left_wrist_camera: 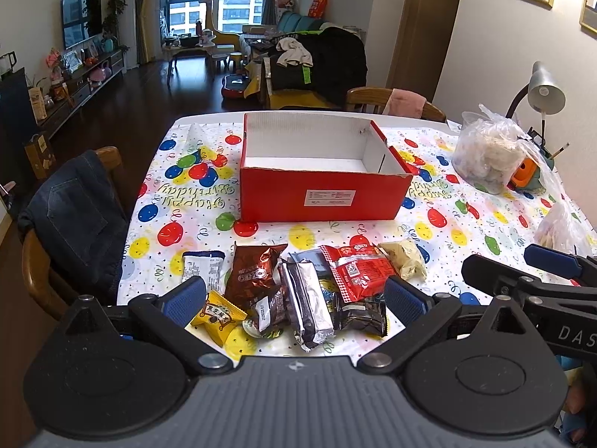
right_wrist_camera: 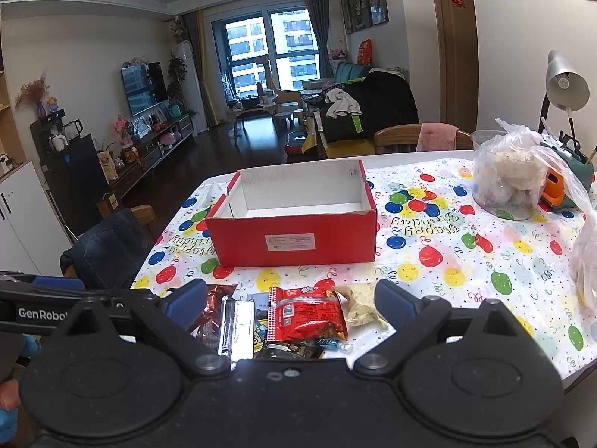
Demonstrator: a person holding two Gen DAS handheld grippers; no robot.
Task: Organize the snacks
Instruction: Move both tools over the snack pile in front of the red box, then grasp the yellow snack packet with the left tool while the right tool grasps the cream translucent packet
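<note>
Left wrist view.
- Left gripper [left_wrist_camera: 294, 295]: jaws spread wide, holding nothing, low over the near table edge.
- Snack pile, lying directly ahead between the two fingers: white-and-blue bar [left_wrist_camera: 203, 267] far left; yellow packet [left_wrist_camera: 217, 315] just beside the left finger; brown pouch [left_wrist_camera: 253, 274]; silver foil pack [left_wrist_camera: 306, 300], long axis running near to far, roughly in line with the fingers; red packet [left_wrist_camera: 356, 268] lying on the others; pale packet [left_wrist_camera: 405, 257] at the right end.
- Red box [left_wrist_camera: 321, 198]: open, nothing visible inside, beyond the pile toward the far side, well apart from the grippers.
- Right gripper [left_wrist_camera: 552, 261]: enters from the right edge, seen side-on.
- Tablecloth [left_wrist_camera: 447, 224]: balloon print, covers the table.

Right wrist view.
- Right gripper [right_wrist_camera: 291, 298]: jaws spread wide, pinching nothing.
- Red packet [right_wrist_camera: 306, 311] lies centred between the fingers, the pale packet [right_wrist_camera: 360, 304] just inside the right finger; the silver foil pack [right_wrist_camera: 235, 321] and brown pouch [right_wrist_camera: 214, 302] lie toward the left finger.
- Red box [right_wrist_camera: 294, 239] straight ahead, farther off.
- Plastic bag [right_wrist_camera: 511, 175], far right.

Comparison.
- Yellow packet and white-and-blue bar show only in the left view; a small blue-wrapped candy [right_wrist_camera: 330, 344] only in the right.
- Judgement: left gripper is nearer the left end of the pile, right gripper nearer the red and pale packets; any pick then travels forward to the box.
</note>
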